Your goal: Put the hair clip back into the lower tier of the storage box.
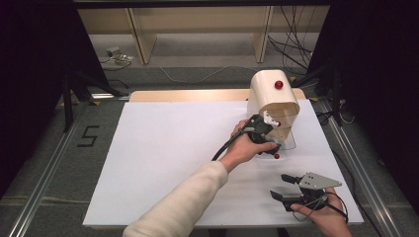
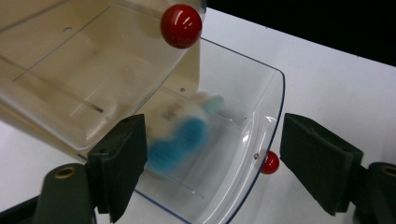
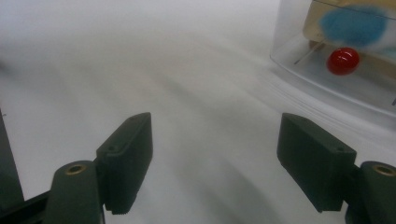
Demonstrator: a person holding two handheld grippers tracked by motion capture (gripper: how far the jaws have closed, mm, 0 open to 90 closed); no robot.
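Observation:
A cream box (image 1: 273,94) with a red knob (image 1: 279,84) on its rounded lid stands at the table's far right. At its foot a clear drawer (image 2: 261,112) is pulled out, with a small red knob (image 2: 270,162) on its front. A blurred blue and white object (image 2: 180,137) lies inside the drawer. My left gripper (image 1: 264,133) is over the drawer, open (image 2: 219,158), with the jaws on either side of that object and not touching it. My right gripper (image 1: 282,186) hovers open (image 3: 217,158) near the table's front right, with nothing between its jaws. In the right gripper view the drawer knob (image 3: 343,60) and the blue object (image 3: 353,23) sit at the upper right.
The white table top (image 1: 168,148) spreads wide to the left of the box. The person's left forearm (image 1: 192,192) crosses the middle from the bottom edge. Wooden shelving (image 1: 197,24) and cables (image 1: 291,34) lie beyond the table.

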